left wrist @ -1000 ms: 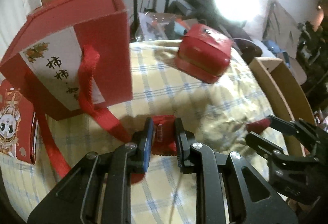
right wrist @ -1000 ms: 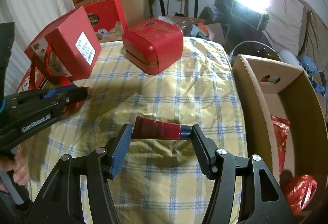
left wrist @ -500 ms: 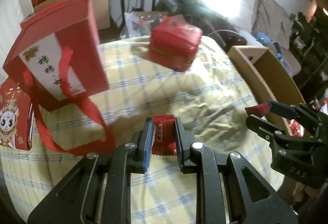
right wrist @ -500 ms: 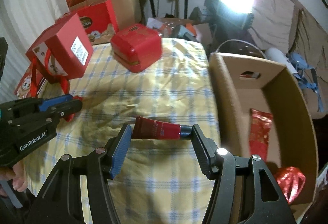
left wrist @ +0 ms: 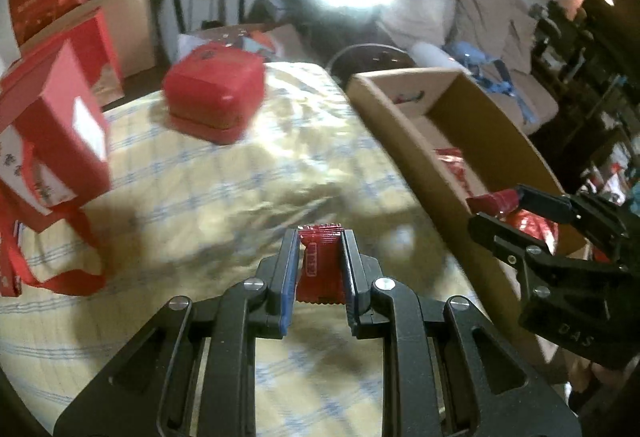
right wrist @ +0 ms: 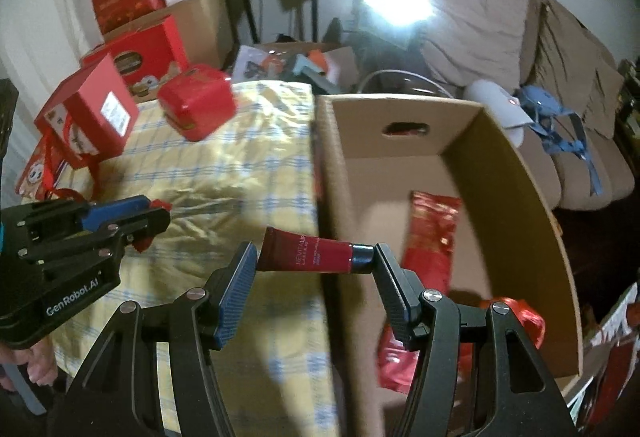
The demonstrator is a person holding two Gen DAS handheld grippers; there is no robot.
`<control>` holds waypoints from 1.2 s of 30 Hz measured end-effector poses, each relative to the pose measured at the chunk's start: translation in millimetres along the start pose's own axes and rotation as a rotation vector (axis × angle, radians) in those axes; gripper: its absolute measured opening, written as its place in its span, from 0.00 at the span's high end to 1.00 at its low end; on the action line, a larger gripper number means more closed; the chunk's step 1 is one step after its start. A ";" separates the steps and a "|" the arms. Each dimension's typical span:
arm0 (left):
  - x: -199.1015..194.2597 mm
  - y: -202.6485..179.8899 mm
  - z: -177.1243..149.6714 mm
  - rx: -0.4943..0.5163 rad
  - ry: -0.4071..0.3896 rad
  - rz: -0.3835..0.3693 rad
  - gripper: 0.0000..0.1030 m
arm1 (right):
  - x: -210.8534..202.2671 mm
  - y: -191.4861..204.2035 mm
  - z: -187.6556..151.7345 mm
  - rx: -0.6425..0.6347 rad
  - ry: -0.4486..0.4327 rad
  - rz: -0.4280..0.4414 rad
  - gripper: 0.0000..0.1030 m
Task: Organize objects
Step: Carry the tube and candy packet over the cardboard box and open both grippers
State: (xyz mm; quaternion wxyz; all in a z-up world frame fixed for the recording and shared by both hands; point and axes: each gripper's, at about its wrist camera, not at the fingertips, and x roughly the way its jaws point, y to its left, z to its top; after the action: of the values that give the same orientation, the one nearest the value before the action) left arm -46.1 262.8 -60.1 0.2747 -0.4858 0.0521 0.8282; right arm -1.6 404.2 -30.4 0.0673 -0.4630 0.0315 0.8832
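Gripping a red snack packet (left wrist: pixel 320 263) between narrowly set fingers, your left tool (left wrist: pixel 319 269) hangs above the yellow checked cloth of the desk (left wrist: pixel 248 181), while your right tool (right wrist: pixel 316 269), spread wider, pinches a dark red cream tube (right wrist: pixel 310 251) end to end, crosswise over the near wall of the cardboard box (right wrist: pixel 516 173). Inside the box lie a red foil packet (right wrist: pixel 434 225) and crumpled red wrappers (right wrist: pixel 520 317). On the desk stand a rounded red tin (left wrist: pixel 214 97) and a red gift box with ribbon handles (left wrist: pixel 52 129). Compared with a second ago, both tools have swung right, carrying the tube from above the cloth to the box's edge.
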 end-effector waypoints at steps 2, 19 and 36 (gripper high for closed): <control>1.2 -12.9 1.4 0.011 0.002 -0.013 0.82 | -1.2 -12.7 -2.9 0.015 0.005 -0.013 0.41; 31.6 -119.5 20.0 0.117 0.065 -0.120 0.81 | -4.0 -120.5 -27.6 0.160 0.061 -0.094 0.41; 69.7 -143.1 28.9 0.144 0.108 -0.127 0.69 | 29.8 -148.4 -30.2 0.216 0.112 -0.145 0.32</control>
State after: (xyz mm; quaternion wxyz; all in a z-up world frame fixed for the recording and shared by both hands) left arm -22.5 421.9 -77.2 0.3575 -0.5111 0.0957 0.7758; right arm 28.1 550.1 -71.1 0.1785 -0.5028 0.0967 0.8402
